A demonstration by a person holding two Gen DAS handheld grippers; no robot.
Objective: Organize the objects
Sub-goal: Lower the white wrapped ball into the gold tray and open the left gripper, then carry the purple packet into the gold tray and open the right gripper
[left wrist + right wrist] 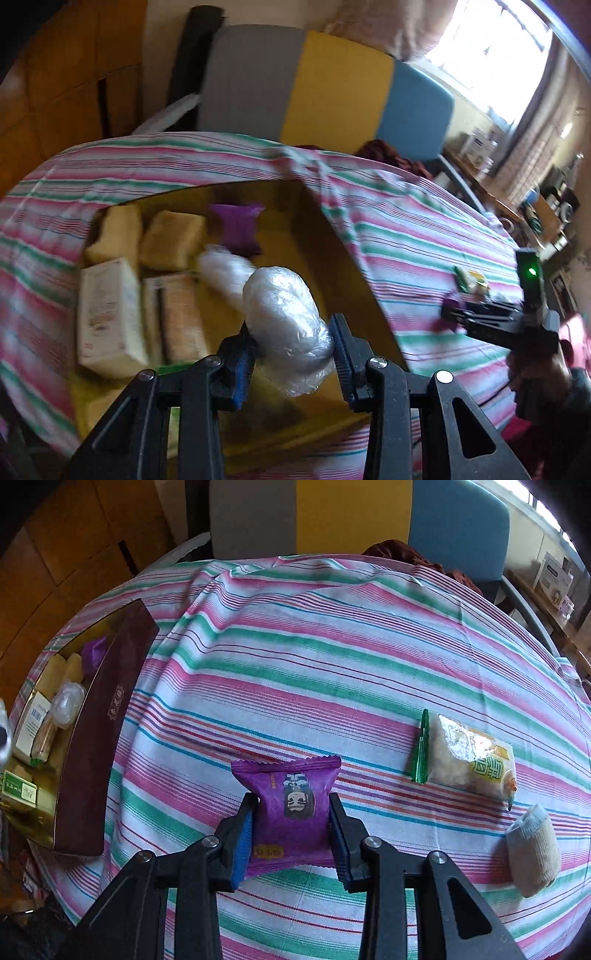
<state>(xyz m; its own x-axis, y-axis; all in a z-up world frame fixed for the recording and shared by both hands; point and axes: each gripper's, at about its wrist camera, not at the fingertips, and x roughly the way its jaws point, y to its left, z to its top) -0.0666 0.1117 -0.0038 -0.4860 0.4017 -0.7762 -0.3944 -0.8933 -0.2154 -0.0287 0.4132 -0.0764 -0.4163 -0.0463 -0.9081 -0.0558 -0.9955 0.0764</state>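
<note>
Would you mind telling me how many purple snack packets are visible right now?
2. One purple packet is clamped in the right gripper above the striped tablecloth; the other lies inside the gold-lined box. More could be hidden under other items there.

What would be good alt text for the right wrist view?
The right claw grips a purple snack packet over a striped tablecloth. A clear packet and a rolled sock lie at right; an open box of items sits at left.
</note>
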